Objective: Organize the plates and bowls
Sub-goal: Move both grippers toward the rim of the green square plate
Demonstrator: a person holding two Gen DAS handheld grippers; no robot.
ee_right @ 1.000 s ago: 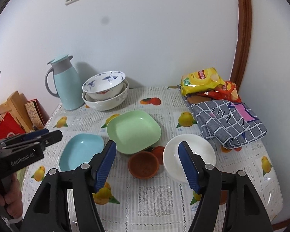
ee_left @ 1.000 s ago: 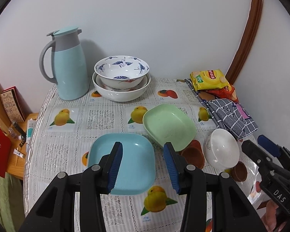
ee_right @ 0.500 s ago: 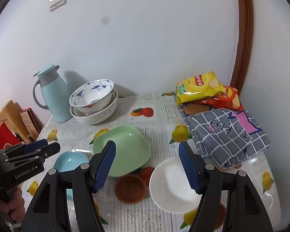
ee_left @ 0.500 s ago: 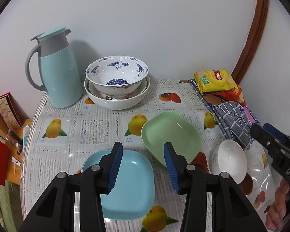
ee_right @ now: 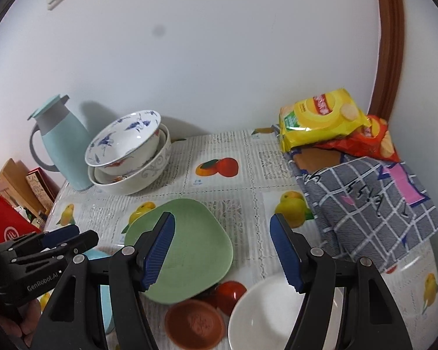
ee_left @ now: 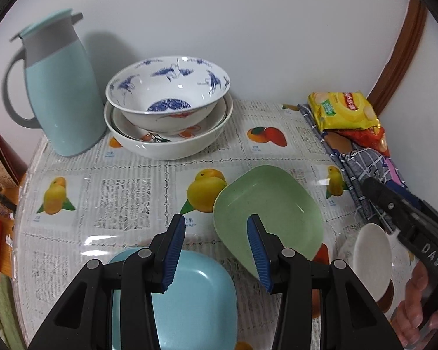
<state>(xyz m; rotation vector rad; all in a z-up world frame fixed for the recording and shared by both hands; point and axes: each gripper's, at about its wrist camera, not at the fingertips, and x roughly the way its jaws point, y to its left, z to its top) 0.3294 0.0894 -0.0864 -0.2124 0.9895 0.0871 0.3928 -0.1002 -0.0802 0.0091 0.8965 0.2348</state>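
1. Approach is the step in hand: both grippers hang over the dishes, nothing gripped yet.
2. Left gripper (ee_left: pixel 216 250): fingers spread and empty, above the far edge of the blue plate (ee_left: pixel 189 300), with the green plate (ee_left: pixel 265 210) just beside it.
3. Right gripper (ee_right: pixel 222 250): fingers spread wide and empty, above the white bowl (ee_right: pixel 265 315); a small brown bowl (ee_right: pixel 194 325) sits beside it, partly under the green plate's edge.
4. Next move, as I judge it: lower onto one rim, pinch it, and stack like with like.
5. Stacked patterned bowls (ee_left: pixel 168 108) stand at the back beside a pale blue jug (ee_left: pixel 60 93).
6. Counter (ee_left: pixel 125 192) wears a fruit-print cloth; snack bags (ee_right: pixel 321 119) and a checked cloth (ee_right: pixel 370 204) lie at the right, against a plain white wall.
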